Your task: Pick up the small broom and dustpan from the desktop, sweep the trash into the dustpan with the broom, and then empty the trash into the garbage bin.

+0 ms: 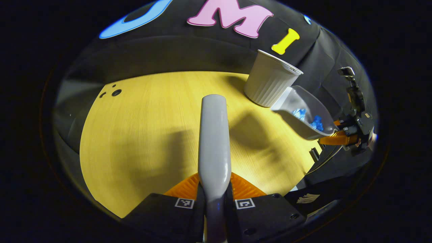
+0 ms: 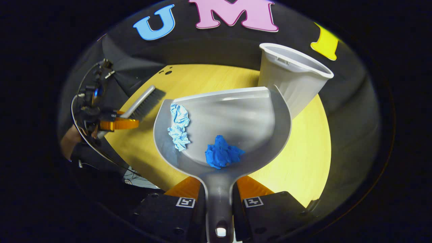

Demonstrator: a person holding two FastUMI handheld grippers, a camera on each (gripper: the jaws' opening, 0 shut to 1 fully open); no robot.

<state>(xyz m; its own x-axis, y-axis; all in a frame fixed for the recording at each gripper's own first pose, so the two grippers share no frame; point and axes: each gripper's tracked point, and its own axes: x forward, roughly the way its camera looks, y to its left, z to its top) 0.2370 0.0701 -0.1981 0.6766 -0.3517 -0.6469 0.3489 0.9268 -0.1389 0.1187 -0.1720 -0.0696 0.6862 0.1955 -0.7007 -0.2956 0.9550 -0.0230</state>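
My left gripper (image 1: 214,189) is shut on the grey broom (image 1: 214,135), whose back runs away from the camera above the table. In the right gripper view the same broom (image 2: 143,101) shows its dark bristles at the left, held by that gripper (image 2: 116,123). My right gripper (image 2: 218,195) is shut on the handle of the grey dustpan (image 2: 236,118), lifted off the table. A light blue paper wad (image 2: 179,126) and a darker blue wad (image 2: 221,153) lie in the pan. The dustpan (image 1: 303,118) hangs close beside the white ribbed bin (image 1: 270,82), lip towards it.
The yellow wooden table (image 1: 141,141) has small round holes (image 1: 114,91) at its far left corner. The bin (image 2: 293,79) stands near the table's back edge, just beyond the dustpan's front lip. Black cloth walls close in behind and to the sides.
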